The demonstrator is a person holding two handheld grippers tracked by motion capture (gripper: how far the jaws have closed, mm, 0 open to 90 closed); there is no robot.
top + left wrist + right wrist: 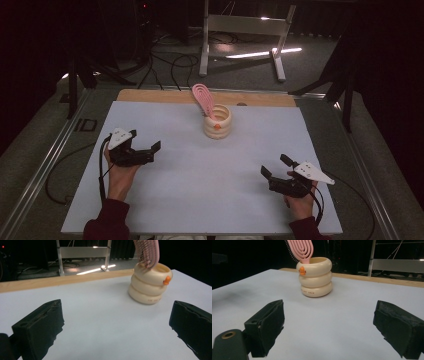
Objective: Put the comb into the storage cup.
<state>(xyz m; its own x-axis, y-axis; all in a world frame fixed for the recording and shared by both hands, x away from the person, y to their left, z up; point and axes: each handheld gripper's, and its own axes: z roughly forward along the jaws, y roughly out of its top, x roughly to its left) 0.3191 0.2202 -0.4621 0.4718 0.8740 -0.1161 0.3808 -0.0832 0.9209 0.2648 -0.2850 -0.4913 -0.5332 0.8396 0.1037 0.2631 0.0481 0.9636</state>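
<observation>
Right now the pink brush (203,98) stands tilted in the cream cup (217,122) at the far middle of the counter (200,200), so that part looks done, or nothing's begun. Both the left gripper (145,150) and right gripper (275,167) rest well apart from it, fingers (40,327) spread wide, holding nothing.

A holder (217,122) stands at your table's (200,200) far middle; a brush (203,98) stands in it, seemingly leaning left.
</observation>
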